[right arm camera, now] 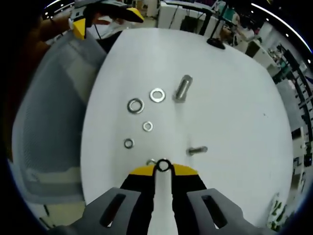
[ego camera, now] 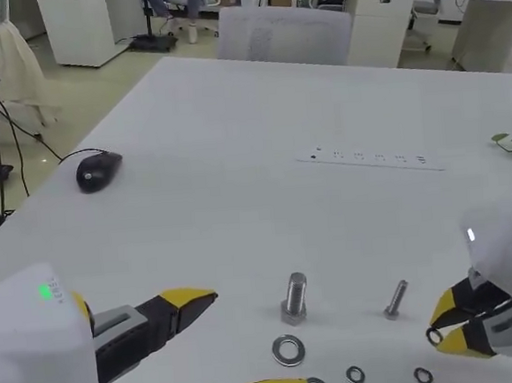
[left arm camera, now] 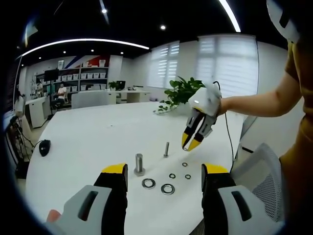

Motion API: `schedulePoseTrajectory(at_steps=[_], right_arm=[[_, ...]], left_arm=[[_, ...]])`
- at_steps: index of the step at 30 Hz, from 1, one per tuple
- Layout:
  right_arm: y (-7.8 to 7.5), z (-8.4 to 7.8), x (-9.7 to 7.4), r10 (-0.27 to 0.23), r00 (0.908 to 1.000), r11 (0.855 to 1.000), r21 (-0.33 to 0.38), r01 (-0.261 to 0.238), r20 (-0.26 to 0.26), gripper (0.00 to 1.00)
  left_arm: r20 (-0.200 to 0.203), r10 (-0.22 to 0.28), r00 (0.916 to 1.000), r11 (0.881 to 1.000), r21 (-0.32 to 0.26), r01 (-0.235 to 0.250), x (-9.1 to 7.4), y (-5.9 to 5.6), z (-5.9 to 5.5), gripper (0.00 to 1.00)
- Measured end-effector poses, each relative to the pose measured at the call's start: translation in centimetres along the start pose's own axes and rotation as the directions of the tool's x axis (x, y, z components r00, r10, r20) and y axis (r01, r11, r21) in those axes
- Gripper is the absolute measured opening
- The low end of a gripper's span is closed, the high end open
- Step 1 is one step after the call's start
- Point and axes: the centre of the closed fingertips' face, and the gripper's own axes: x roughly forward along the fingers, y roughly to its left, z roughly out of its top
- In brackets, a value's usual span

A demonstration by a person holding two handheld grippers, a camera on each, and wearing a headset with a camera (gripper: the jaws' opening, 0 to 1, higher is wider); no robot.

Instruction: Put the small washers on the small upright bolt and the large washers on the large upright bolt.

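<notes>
A small washer (right arm camera: 163,166) was held clenched in right gripper (right arm camera: 163,171) fingers, raised off the surface (ego camera: 236,158) just right of small bolt (ego camera: 396,298), while left gripper (left arm camera: 165,170) fingers were spread w/ nothing held; step judged mid-carry, so next the hole would need centring over bolt tip, then lowering.

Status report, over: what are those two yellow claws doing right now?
Left gripper open, empty. Right gripper shut on a small washer, near the small bolt, not on it. Other washers loose on the table. Nothing in the way.
</notes>
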Motion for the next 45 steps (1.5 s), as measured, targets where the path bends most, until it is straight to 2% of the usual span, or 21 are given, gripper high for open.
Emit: schedulePoseTrajectory(at_steps=[6, 13, 19, 45], right_arm=[[-1.7, 0.6, -0.8, -0.031, 0.9995, 0.999, -0.006, 0.031, -0.001, 0.12], [-2.9, 1.1, -0.7, -0.046, 0.9989, 0.999, -0.014, 0.046, -0.005, 0.12], [-4.3, 1.6, -0.6, -0.057, 0.9984, 0.998, -0.024, 0.056, -0.002, 0.12], [-5.0, 1.5, 1.7, -0.012, 0.9994, 0.999, -0.041, 0.011, -0.033, 0.12]], left_arm=[[0.002, 0.005, 1.0000, 1.000, -0.003, -0.005, 0.0, 0.2, 0.0, 0.60], [0.002, -0.001, 1.0000, 1.000, 0.001, 0.001, -0.1, -0.8, 0.4, 0.60], [-0.001, 0.004, 1.0000, 1.000, -0.002, -0.004, -0.2, -0.8, 0.5, 0.60], [0.005, 0.008, 1.0000, 1.000, -0.016, -0.008, -0.1, -0.5, 0.8, 0.60]])
